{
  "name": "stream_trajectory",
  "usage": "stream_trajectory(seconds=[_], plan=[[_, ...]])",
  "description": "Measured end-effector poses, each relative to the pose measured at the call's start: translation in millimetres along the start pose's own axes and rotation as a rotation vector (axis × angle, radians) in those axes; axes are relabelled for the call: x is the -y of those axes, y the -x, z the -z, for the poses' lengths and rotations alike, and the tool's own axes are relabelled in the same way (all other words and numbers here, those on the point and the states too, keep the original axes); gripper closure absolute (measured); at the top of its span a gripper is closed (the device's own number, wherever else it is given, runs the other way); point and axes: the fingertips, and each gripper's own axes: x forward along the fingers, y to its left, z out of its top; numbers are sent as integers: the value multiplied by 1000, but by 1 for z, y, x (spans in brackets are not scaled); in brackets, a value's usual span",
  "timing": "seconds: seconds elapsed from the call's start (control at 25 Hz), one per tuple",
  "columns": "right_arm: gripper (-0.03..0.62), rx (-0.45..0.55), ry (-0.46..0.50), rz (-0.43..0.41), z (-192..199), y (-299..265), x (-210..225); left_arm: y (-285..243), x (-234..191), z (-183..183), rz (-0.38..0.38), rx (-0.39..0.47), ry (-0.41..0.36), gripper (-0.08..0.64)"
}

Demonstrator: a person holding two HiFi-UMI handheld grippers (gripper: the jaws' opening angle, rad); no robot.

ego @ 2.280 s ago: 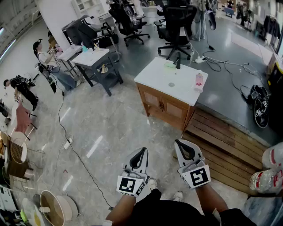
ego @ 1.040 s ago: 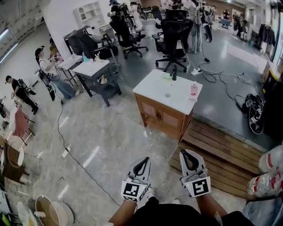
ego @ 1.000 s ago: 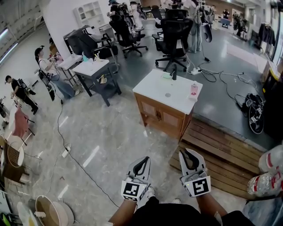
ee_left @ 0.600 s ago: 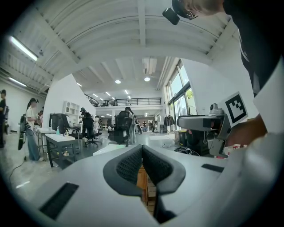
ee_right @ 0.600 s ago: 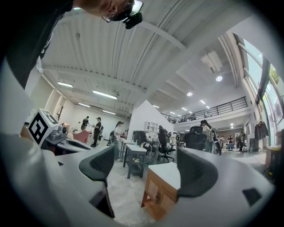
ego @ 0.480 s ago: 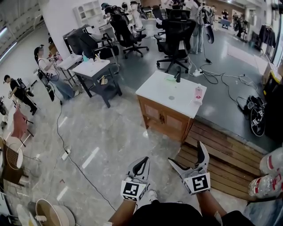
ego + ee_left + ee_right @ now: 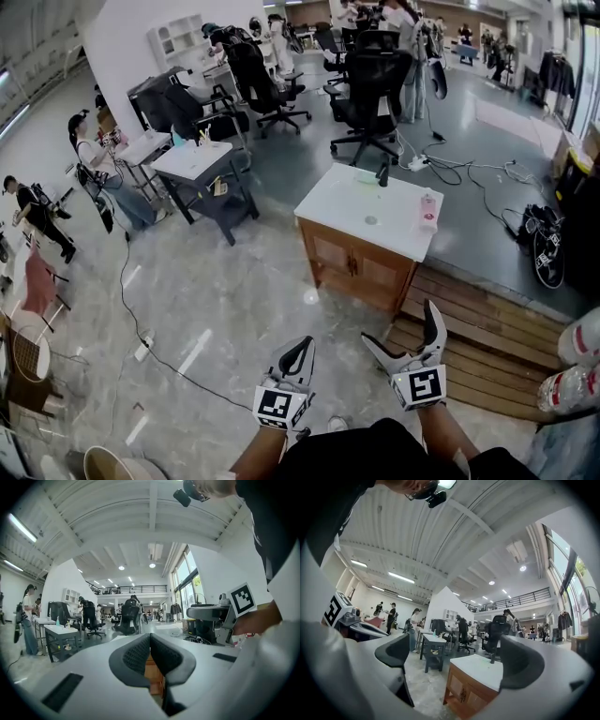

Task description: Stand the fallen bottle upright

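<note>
Pale polished floor (image 7: 234, 291) filled the near part of a big open workroom and gave way to darker grey farther off. Black office chairs (image 7: 375, 80) and a grey desk (image 7: 192, 161) stood out there. Ahead of the person stood a wooden desk (image 7: 361, 272) with a white top, and a slatted wooden platform (image 7: 478, 342) lay just beside it on the right.

The pink bottle (image 7: 429, 208) lay on its side on that white top, close to the right edge. A black tap (image 7: 382, 173) rose near the far edge of the same top, apart from the bottle.

Both tools were held low in front of the person, side by side over the floor, pointing toward the wooden desk and well short of it. The left tool (image 7: 302, 343) had its jaws pressed together, with nothing caught between them. The right tool (image 7: 398, 323) had just been opening its jaws. They stood spread wide with nothing between them. In the right gripper view, the wooden desk's white top and cabinet front showed through that gap, and the bottle could not be made out there.
</note>
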Motion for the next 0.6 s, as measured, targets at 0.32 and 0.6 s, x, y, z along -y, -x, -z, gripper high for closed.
stream_trajectory(seconds=[0.32, 0.6], plan=[[-6, -33, 5, 26, 7, -41, -7, -8, -53, 3, 4, -1, -22, 541], [-6, -74, 9, 13, 29, -94, 4, -46, -89, 13, -5, -14, 17, 541]])
